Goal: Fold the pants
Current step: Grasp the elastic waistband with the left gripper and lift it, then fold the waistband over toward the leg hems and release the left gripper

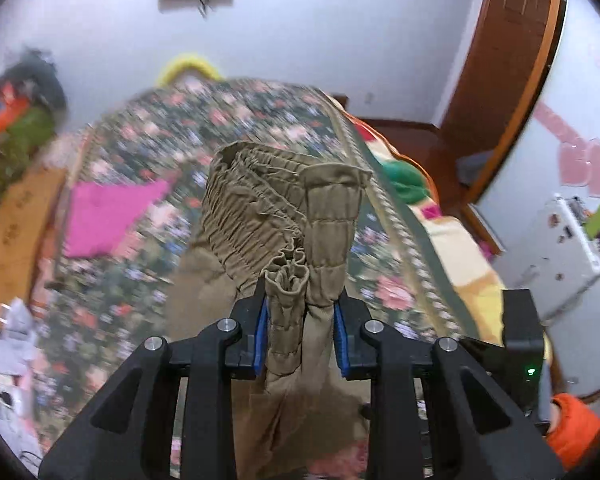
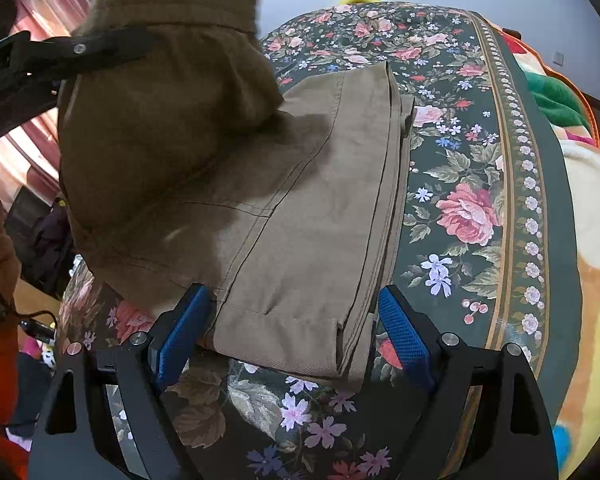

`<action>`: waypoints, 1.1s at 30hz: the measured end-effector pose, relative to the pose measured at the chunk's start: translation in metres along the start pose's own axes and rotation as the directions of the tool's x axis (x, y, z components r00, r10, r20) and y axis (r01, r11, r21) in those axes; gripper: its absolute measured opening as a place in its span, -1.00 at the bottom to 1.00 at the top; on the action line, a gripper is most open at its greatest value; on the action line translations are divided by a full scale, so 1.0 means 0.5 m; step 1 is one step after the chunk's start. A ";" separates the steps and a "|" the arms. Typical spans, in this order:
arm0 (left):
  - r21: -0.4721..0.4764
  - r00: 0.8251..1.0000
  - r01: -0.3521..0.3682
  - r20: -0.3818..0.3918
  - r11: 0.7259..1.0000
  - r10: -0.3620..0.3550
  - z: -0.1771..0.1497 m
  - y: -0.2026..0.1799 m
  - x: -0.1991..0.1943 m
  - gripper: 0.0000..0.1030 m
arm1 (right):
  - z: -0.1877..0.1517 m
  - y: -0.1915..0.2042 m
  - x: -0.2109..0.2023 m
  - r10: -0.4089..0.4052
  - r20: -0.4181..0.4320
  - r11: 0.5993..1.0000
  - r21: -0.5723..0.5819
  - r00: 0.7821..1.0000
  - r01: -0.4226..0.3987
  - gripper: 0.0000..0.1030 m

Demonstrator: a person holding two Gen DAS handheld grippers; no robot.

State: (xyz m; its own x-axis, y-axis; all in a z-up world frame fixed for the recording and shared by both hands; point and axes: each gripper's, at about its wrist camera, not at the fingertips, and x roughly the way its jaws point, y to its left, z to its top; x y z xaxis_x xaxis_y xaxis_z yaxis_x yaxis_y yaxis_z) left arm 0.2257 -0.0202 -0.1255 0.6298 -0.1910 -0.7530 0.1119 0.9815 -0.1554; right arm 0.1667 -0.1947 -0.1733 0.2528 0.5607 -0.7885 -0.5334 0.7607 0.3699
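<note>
The khaki pants (image 2: 308, 216) lie folded lengthwise on the floral bedspread (image 2: 472, 152), their leg hems near my right gripper. My left gripper (image 1: 300, 316) is shut on the bunched elastic waistband (image 1: 284, 208) and holds it lifted above the bed. In the right wrist view this gripper shows at the upper left (image 2: 84, 50), carrying the waist end (image 2: 168, 92) over the legs. My right gripper (image 2: 292, 320) is open, its blue pads either side of the hem end (image 2: 284, 340), low over the bed.
A pink cloth (image 1: 108, 216) lies on the bed to the left. A colourful blanket (image 2: 592, 220) runs along the bed's right side. A cardboard box (image 1: 16, 220) and clutter sit left of the bed. A wooden door (image 1: 508, 60) stands at the far right.
</note>
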 end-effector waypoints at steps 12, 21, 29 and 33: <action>-0.061 0.975 0.125 -0.178 0.990 -0.134 -0.026 -0.015 0.073 0.45 | -0.002 0.002 -0.001 0.006 0.004 1.000 0.008 1.000 -0.006 0.63; -0.018 0.991 -0.022 -0.131 1.000 0.020 -0.009 0.037 0.060 0.56 | -0.003 -0.002 -0.003 -0.001 0.008 1.000 0.023 1.000 0.001 0.63; 0.073 0.979 -0.179 -0.089 0.981 0.185 0.057 0.123 0.096 0.82 | -0.004 -0.013 -0.041 -0.056 0.055 0.998 0.029 0.997 0.054 0.63; 0.075 0.968 -0.205 -0.131 0.976 0.213 0.087 0.169 0.155 0.84 | -0.004 -0.040 -0.065 -0.109 0.076 0.993 0.057 0.991 0.105 0.63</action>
State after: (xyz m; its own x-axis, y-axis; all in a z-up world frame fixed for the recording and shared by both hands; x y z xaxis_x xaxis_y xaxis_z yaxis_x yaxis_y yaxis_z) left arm 0.3174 0.0486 -0.1691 0.5329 0.0227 -0.8459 0.0376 0.9980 0.0505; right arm 0.1676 -0.2288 -0.1562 0.3699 0.4972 -0.7848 -0.4568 0.8329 0.3124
